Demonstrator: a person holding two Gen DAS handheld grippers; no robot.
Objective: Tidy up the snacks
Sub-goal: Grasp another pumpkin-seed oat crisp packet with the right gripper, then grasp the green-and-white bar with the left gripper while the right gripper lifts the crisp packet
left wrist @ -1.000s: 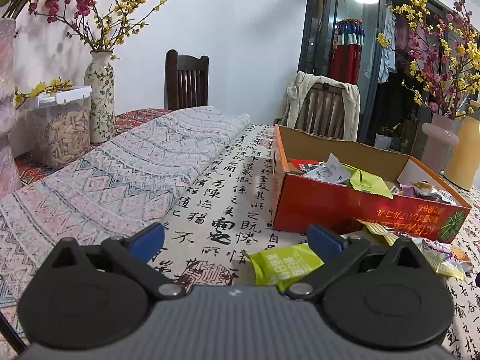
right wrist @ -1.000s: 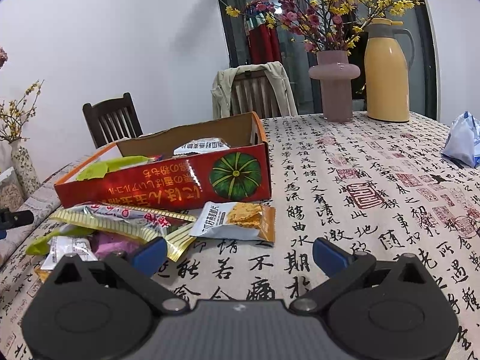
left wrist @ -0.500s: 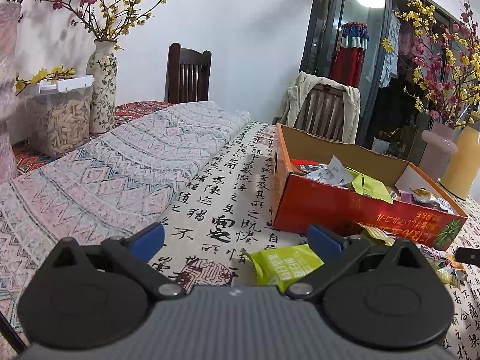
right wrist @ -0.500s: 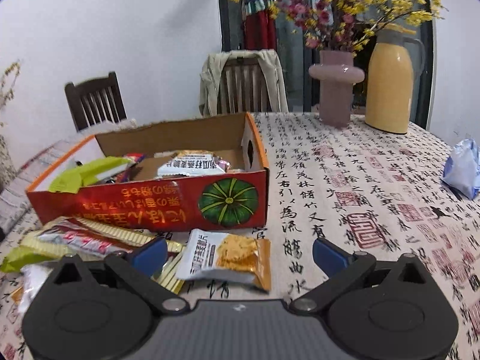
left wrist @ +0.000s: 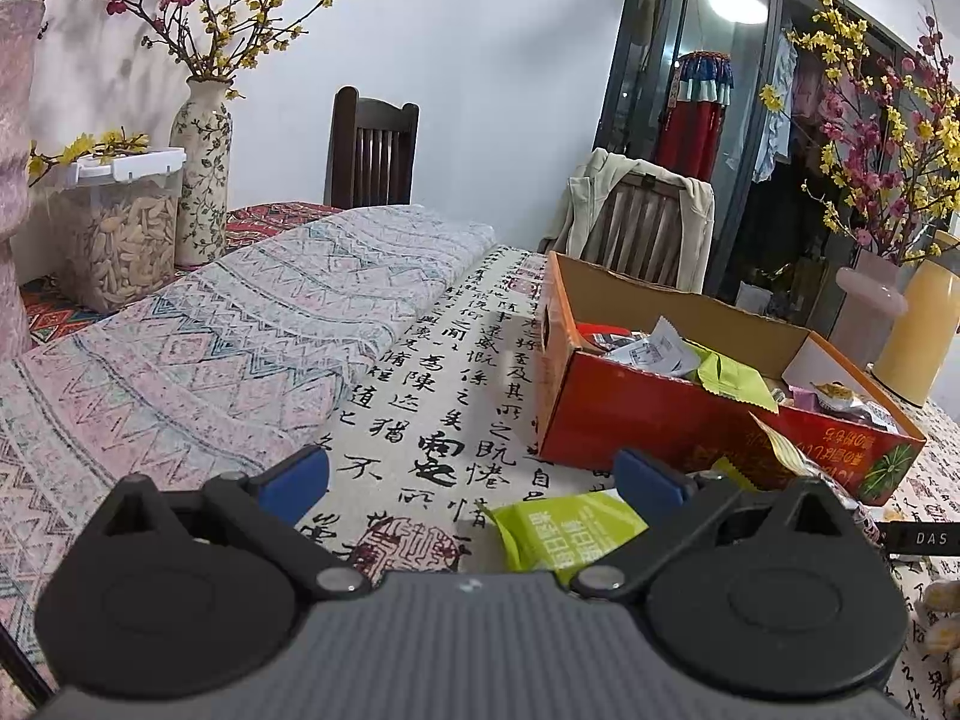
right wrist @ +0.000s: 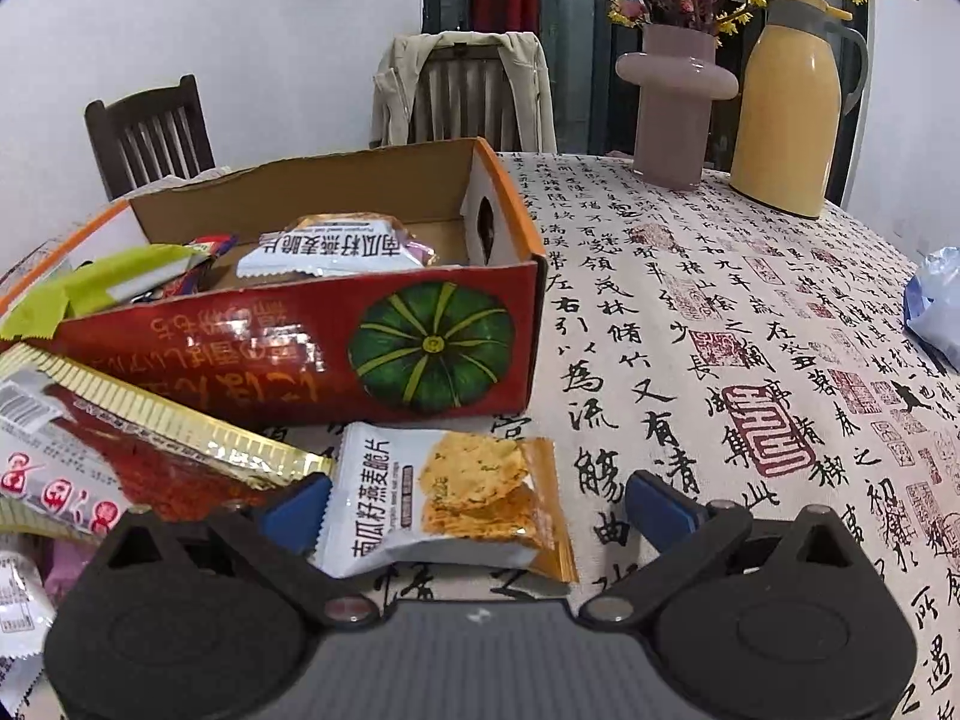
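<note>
The right gripper [right wrist: 477, 501] has its jaws wide, a cracker packet [right wrist: 447, 501] lying between them. The left gripper [left wrist: 471, 480] is wide too, a green packet [left wrist: 561, 531] near its right finger. The box [right wrist: 300, 342] stands just ahead.

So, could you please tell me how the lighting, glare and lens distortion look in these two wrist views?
Left wrist view: a bright ceiling lamp glares in the glass door, the wall is evenly lit, and the dark corners and bowed door frame show fisheye distortion. Right wrist view: soft light, a small highlight on the pink vase, the red box edges curve, and the cracker packet is sharp.
</note>
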